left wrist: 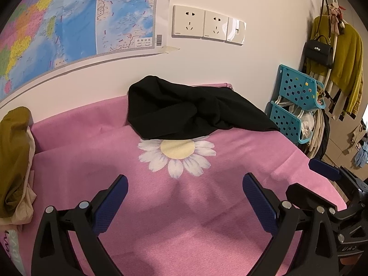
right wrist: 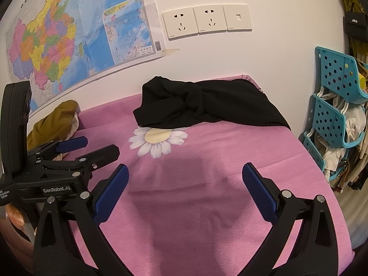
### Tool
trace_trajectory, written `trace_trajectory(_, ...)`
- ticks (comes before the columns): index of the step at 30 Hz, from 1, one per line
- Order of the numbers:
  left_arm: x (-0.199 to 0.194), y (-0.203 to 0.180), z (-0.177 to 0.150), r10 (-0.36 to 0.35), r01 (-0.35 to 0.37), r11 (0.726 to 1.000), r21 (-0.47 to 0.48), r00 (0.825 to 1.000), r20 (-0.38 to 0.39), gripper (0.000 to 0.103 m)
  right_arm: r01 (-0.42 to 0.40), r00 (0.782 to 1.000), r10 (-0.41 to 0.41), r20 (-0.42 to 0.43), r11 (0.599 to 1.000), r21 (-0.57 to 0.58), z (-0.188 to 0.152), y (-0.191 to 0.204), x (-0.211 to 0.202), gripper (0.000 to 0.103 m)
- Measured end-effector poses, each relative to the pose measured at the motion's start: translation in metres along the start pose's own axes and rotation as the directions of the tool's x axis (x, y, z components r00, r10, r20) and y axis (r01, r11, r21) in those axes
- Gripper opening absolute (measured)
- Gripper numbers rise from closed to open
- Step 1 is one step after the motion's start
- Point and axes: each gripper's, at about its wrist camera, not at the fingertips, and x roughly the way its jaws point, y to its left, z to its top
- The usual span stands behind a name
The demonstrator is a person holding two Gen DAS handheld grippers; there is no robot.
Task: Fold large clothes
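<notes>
Surface: a table draped in a pink cloth [left wrist: 92, 151] printed with one white daisy [left wrist: 177, 154].
Garment: a black garment [left wrist: 193, 110] lies crumpled and twisted at the far edge of the table, against the wall, its near hem covering the top of the daisy.
Left gripper [left wrist: 185, 203]: spread wide, holding nothing — it hovers over the near part of the cloth, well apart from the garment.
Right gripper [right wrist: 185, 192]: also spread and empty, beside the left one over the near edge.
Other clothes: an olive and cream pile [left wrist: 13, 161] sits at the left edge.
Step in hand: likely reaching for the garment to spread it flat.
Doing it well: take two separate outer edges — not the knotted middle — and draw them apart toward the near edge so the twist shakes out.
</notes>
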Motion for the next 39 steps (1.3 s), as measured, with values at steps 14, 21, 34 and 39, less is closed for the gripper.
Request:
trace_trajectory(14, -0.0005, 0.0006, -0.0009, 0.006, -0.006, 1.000, 0.001, 1.000, 0.005, 0.096, -0.012, 1.000, 0.012, -0.005, 1.000, 0.001, -0.0003, 0.0020, 0.0023, 0.097)
trace_trajectory(21, -0.0001, 0.0005, -0.0004, 0.006, -0.006, 1.000, 0.002, 1.000, 0.006, 0.096, -0.015, 1.000, 0.015, -0.007, 1.000, 0.004, -0.0004, 0.0019, 0.0027, 0.097)
trace_trajectory(34, 0.0003, 0.0010, 0.0002, 0.005, -0.005, 1.000, 0.002, 1.000, 0.005, 0.096, -0.015, 1.000, 0.015, -0.005, 1.000, 0.005, -0.0017, 0.0018, 0.0025, 0.097)
trace_trajectory(39, -0.0004, 0.0012, -0.0005, 0.004, -0.004, 1.000, 0.004, 1.000, 0.005, 0.096, -0.015, 1.000, 0.015, -0.006, 1.000, 0.006, -0.0022, 0.0024, 0.0032, 0.097)
